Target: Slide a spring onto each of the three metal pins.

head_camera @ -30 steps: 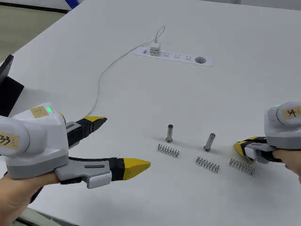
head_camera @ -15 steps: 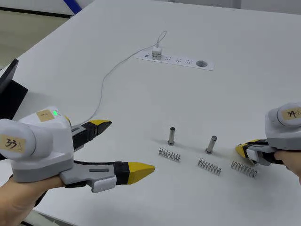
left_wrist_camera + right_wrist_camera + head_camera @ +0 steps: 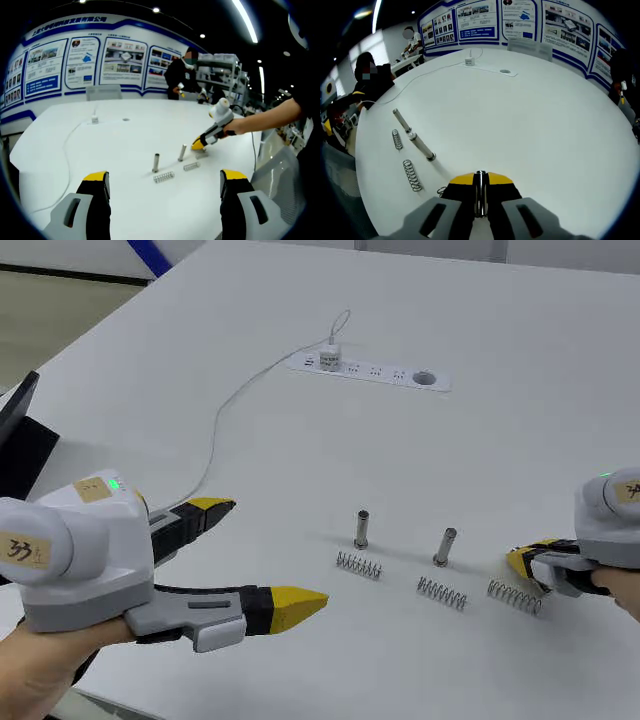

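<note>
Two metal pins (image 3: 361, 528) (image 3: 445, 545) stand upright on the white table. In front of them lie three springs (image 3: 358, 564) (image 3: 441, 592) (image 3: 514, 597) in a row. My right gripper (image 3: 520, 560) rests low at the right, just behind the rightmost spring. It is shut on a thin metal pin (image 3: 480, 195) that shows between its yellow tips. My left gripper (image 3: 265, 552) hovers at the lower left, open and holding nothing, pointing toward the pins (image 3: 156, 162) (image 3: 182, 152). The right gripper (image 3: 200, 144) appears beyond them in the left gripper view.
A white power strip (image 3: 370, 370) with a plugged charger lies at the back, and its cable (image 3: 215, 425) runs down the table toward the left. A dark object (image 3: 20, 440) sits at the left edge. People stand beyond the table (image 3: 180, 75).
Only the head camera has shifted a little. Both grippers, the pins and the springs keep their places.
</note>
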A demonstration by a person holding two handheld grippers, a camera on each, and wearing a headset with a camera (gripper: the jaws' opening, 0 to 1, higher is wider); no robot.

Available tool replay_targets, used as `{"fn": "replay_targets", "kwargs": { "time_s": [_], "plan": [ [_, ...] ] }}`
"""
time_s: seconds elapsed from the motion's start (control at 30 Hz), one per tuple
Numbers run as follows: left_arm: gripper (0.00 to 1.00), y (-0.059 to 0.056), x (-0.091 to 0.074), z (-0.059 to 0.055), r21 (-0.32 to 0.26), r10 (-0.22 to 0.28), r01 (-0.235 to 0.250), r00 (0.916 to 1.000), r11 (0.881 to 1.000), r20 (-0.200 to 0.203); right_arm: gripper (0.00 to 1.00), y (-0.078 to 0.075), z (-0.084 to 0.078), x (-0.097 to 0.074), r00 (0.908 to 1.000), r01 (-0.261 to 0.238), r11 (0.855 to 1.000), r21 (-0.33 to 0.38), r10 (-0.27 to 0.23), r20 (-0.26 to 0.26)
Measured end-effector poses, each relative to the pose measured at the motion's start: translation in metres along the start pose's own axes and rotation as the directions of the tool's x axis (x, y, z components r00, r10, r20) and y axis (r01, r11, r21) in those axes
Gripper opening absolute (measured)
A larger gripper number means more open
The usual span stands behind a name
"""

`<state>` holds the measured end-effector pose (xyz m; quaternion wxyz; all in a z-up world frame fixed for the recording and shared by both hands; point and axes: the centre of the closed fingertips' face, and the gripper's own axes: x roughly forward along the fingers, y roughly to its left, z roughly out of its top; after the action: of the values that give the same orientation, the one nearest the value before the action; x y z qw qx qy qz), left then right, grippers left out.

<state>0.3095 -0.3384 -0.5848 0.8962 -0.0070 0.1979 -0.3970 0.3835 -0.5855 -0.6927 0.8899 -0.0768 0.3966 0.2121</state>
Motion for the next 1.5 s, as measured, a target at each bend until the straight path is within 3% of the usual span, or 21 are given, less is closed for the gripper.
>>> {"fn": "replay_targets", "kwargs": {
  "time_s": [0.63, 1.5],
  "plan": [
    [0.93, -0.008, -0.003, 0.005, 0.017, -0.004, 0.004, 0.9999, 1.0, 0.009, 0.08, -0.001, 0.01, -0.014, 0.998, 0.003, 1.0, -0.021, -0.002, 0.064],
    [0.93, -0.014, -0.005, 0.007, 0.022, -0.009, 0.009, 0.9998, 1.0, 0.016, 0.08, 0.002, 0.017, -0.026, 0.9935, -0.005, 0.999, -0.04, 0.009, 0.113]
  ]
}}
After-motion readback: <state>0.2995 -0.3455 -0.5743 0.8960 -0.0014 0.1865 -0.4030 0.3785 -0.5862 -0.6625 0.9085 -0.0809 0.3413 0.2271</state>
